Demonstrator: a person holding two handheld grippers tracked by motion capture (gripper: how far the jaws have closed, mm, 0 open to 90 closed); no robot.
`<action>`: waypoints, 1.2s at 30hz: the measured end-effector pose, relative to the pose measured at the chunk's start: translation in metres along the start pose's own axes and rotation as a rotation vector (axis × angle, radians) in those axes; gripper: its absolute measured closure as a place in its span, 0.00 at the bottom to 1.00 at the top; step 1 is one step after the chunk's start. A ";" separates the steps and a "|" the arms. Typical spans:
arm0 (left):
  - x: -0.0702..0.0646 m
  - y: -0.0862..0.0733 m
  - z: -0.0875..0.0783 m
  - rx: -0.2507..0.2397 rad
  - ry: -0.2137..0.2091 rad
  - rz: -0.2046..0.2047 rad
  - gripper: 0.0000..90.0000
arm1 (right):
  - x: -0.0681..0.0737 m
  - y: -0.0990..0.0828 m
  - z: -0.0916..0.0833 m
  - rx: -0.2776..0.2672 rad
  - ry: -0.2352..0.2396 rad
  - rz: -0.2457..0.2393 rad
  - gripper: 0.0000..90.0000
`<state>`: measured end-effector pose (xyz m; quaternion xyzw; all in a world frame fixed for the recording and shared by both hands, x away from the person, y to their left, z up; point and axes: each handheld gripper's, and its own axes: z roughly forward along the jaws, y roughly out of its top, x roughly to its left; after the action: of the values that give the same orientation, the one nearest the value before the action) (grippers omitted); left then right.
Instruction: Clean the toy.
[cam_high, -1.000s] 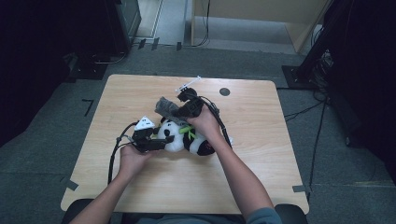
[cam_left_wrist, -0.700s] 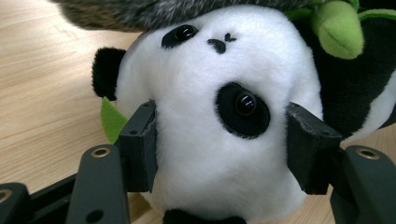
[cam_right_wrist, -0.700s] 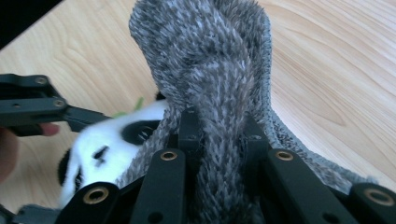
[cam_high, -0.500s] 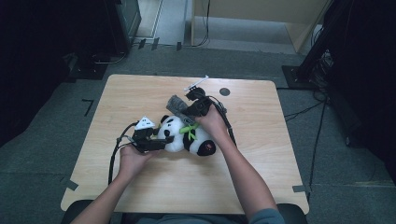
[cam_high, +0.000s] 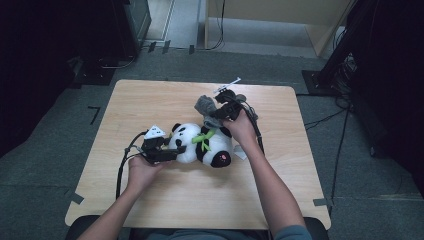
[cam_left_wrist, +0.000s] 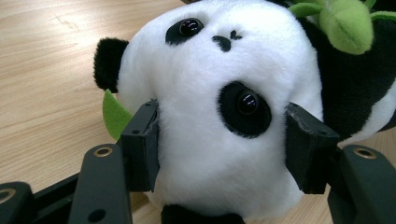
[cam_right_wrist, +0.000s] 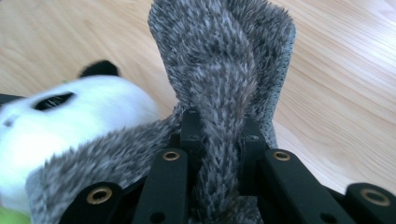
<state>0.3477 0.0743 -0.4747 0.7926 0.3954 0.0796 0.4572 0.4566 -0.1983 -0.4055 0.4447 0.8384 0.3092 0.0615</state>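
A black-and-white plush panda (cam_high: 205, 146) with a green bamboo sprig lies on its side in the middle of the wooden table (cam_high: 150, 100). My left gripper (cam_high: 167, 151) holds it by the white head (cam_left_wrist: 210, 107), one pad pressed into each side. My right gripper (cam_high: 220, 109), just behind the panda's body, is shut on a grey fuzzy piece of fabric (cam_high: 205, 106). In the right gripper view that fabric (cam_right_wrist: 224, 79) stands up in a fold between the closed jaws, and one end still lies over the blurred panda (cam_right_wrist: 79, 121).
A black cable (cam_high: 122, 167) loops from the left gripper towards the near table edge. Another cable (cam_high: 257, 132) trails along the right forearm. A small white tag (cam_high: 240, 154) lies beside the panda. Dark floor with equipment and cables surrounds the table.
My right gripper has moved right and away from the person with the grey fabric, drawing it off the panda. The left gripper and the panda's head have stayed put.
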 end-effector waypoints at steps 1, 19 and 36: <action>0.000 0.000 0.000 0.001 -0.001 0.001 0.42 | -0.005 -0.003 -0.002 0.001 -0.001 0.018 0.87; 0.001 0.001 0.001 -0.009 -0.008 0.014 0.42 | -0.032 -0.013 -0.039 -0.105 -0.015 0.097 0.88; 0.002 0.001 0.001 -0.019 -0.009 0.006 0.42 | 0.064 0.038 -0.012 -0.102 0.127 -0.108 0.88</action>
<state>0.3501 0.0744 -0.4751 0.7897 0.3902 0.0811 0.4664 0.4412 -0.1379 -0.3634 0.3745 0.8466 0.3752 0.0472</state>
